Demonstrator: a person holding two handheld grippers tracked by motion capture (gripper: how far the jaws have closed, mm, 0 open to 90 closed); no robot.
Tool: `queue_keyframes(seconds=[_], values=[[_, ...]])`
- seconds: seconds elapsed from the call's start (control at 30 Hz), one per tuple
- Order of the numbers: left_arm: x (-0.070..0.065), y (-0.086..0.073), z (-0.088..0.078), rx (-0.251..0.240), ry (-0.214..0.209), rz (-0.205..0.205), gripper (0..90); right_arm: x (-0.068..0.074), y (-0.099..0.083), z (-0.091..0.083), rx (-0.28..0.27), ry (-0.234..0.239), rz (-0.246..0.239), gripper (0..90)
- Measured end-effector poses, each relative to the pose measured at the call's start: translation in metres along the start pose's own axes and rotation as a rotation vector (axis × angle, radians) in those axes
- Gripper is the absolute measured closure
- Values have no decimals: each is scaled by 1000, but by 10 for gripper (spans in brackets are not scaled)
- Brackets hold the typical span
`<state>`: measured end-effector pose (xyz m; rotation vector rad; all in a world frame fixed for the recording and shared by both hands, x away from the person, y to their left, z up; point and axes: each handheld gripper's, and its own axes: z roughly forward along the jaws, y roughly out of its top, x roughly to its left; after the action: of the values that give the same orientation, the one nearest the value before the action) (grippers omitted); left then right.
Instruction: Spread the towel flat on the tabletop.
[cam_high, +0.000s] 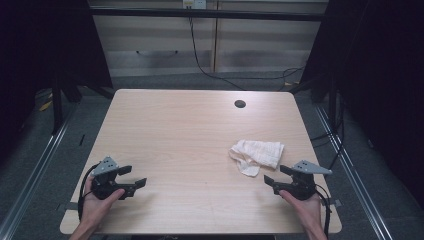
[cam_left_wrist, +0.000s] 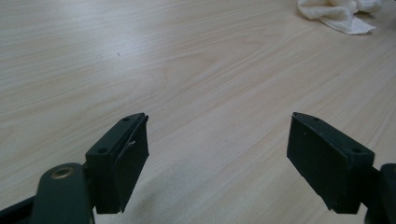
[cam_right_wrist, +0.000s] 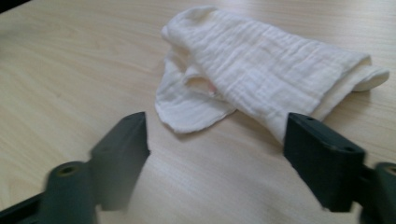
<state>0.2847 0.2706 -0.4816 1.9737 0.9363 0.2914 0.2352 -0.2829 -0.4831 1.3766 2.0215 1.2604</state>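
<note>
White cloth (cam_high: 257, 154), crumpled and partly folded over itself, lies on the table (cam_high: 190, 130) toward its right side, somewhat nearer the person's edge than the far one. In the right gripper view I see the cloth (cam_right_wrist: 261, 70) just ahead of the jaws, one rounded flap lying flat toward them, the thicker folded part running off to the right. Nothing rests on it.

Right gripper (cam_high: 278, 175) sits near the table's front right corner, held in the person's hand, pointing inward toward the cloth. I find its jaws spread wide and empty, with bare wood between them; the cloth is close to the tips but apart from them.

Left gripper (cam_high: 134, 176) sits near the front left corner, well apart from the cloth. I note its jaws likewise released and empty in the left gripper view (cam_left_wrist: 217, 154), over bare tabletop, with the cloth (cam_left_wrist: 338, 14) at the far upper right of that view.

Round hole (cam_high: 240, 104) in the tabletop lies beyond the cloth, near the far edge. Surface otherwise pale wood grain.
</note>
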Motion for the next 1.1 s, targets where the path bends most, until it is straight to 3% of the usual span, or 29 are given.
queue_keyframes(seconds=[0.17, 0.23, 0.4, 0.43, 0.47, 0.5, 0.63, 0.73, 0.8, 0.93, 1.0, 1.07, 1.1], values=[[2, 0, 3, 6, -3, -17, 204, 0, 0, -4, -17, 42, -3, 297], [1, 0, 4, 9, 1, -10, 204, -3, 0, -4, -25, 72, 33, 305], [0, 0, 3, 10, 1, -9, 204, -3, -1, -4, -20, 59, 25, 360], [0, 0, 2, 9, -1, -7, 204, -3, -1, -4, -28, 64, 29, 363], [-1, 0, 2, 4, -2, -8, 203, -2, 0, -3, -44, 98, 42, 376], [-1, 0, 1, 2, -7, -5, 203, 1, 3, -3, -44, 76, 25, 385], [-1, -1, 0, 3, -8, 10, 202, 3, 10, -1, 5, 75, 6, 392], [-2, -1, -3, -5, -11, 2, 185, 7, 18, 2, 34, 83, -7, 325], [-2, -1, -2, -3, -12, 4, 179, 8, 22, 5, 54, 109, -20, 323], [-2, -1, 0, 6, -15, 7, 170, 5, 33, 15, 80, 118, -46, 303], [-2, 0, 0, 7, -14, 7, 170, 2, 39, 22, 80, 127, -30, 311], [-2, 0, 0, 8, -13, 7, 170, -1, 41, 28, 44, 149, 16, 399], [-2, -1, 0, 9, -15, 5, 170, 0, 42, 31, 48, 135, 14, 384]])
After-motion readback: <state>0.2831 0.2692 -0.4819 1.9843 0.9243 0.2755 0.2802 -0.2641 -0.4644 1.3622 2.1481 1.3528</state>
